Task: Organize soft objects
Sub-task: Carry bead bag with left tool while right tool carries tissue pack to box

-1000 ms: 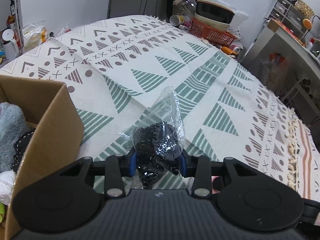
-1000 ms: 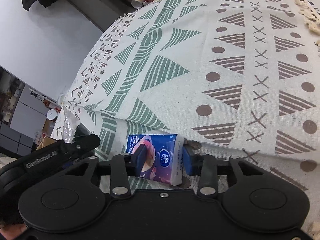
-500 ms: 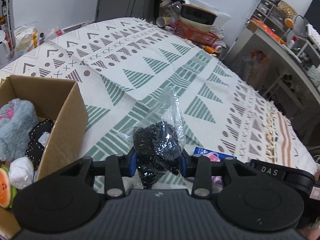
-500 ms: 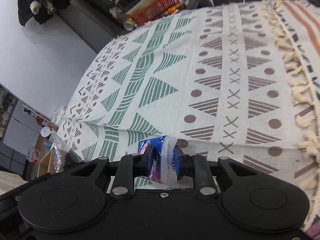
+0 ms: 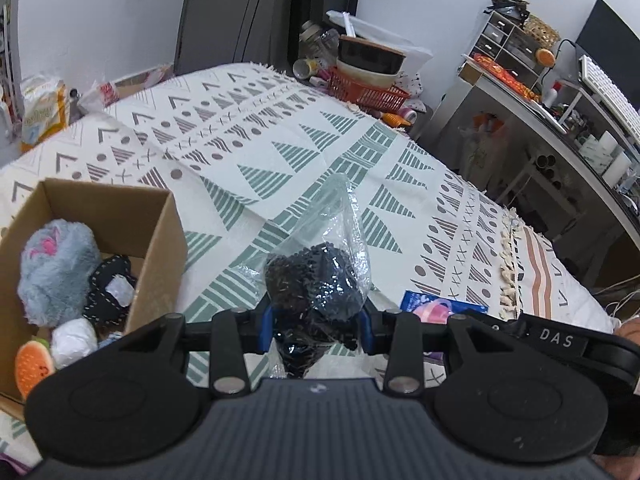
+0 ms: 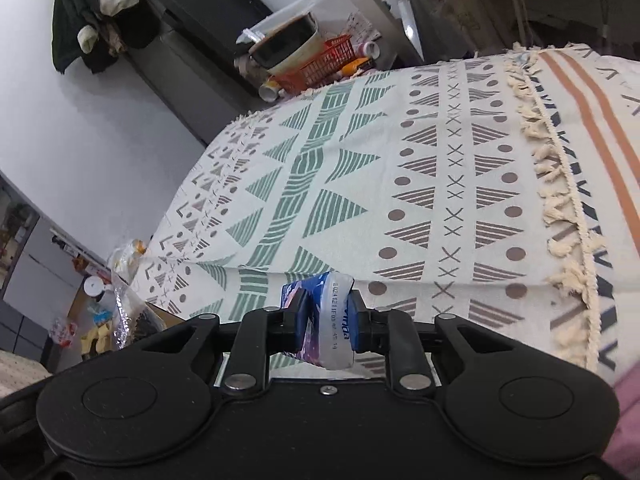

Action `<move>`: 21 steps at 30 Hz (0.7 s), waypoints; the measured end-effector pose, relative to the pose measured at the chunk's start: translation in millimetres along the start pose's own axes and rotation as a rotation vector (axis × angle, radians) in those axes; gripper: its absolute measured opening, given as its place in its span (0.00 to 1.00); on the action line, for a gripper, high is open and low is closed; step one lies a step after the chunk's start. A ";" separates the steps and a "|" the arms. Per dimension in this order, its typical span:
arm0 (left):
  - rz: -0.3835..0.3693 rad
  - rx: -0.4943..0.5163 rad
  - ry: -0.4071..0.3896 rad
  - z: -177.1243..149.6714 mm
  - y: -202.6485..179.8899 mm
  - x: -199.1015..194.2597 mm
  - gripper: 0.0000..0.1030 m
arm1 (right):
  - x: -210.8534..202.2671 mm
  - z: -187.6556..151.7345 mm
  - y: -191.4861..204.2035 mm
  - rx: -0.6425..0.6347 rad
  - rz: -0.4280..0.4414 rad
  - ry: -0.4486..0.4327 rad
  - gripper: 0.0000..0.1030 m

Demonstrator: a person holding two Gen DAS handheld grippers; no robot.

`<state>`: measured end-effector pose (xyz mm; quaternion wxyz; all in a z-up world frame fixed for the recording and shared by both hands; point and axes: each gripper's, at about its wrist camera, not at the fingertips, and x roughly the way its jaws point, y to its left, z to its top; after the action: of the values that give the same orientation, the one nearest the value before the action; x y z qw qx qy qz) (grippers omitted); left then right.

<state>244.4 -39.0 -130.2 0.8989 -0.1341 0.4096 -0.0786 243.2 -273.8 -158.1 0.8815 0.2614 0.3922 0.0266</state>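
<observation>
At the left stands one cardboard box (image 5: 160, 248) with one grey plush toy (image 5: 56, 272) inside. The left gripper (image 5: 316, 326) is closed on one clear bag of black pieces (image 5: 316, 280), held above the patterned cloth (image 5: 280, 152). The right gripper (image 6: 326, 320) squeezes one blue tissue pack (image 6: 330, 320), also lifted above the cloth.

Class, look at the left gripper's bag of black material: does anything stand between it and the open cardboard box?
Nothing visible blocks it. The bag, held in the left gripper, hangs just right of the cardboard box, whose top is open.
</observation>
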 end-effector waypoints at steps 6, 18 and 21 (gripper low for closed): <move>-0.036 0.022 -0.012 -3.8 4.4 -18.2 0.38 | -24.9 -4.5 16.5 -0.026 -0.014 -0.053 0.19; -0.060 0.060 -0.078 5.8 32.2 -64.5 0.38 | -55.4 -12.1 64.3 -0.092 0.000 -0.113 0.19; -0.058 0.045 -0.087 11.4 49.2 -72.3 0.38 | -59.7 -15.0 77.6 -0.103 0.007 -0.123 0.19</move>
<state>207.4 27.9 -86.3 0.9161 -0.1288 0.3640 -0.1082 203.7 -215.4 -88.5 0.9162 0.2183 0.3343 0.0338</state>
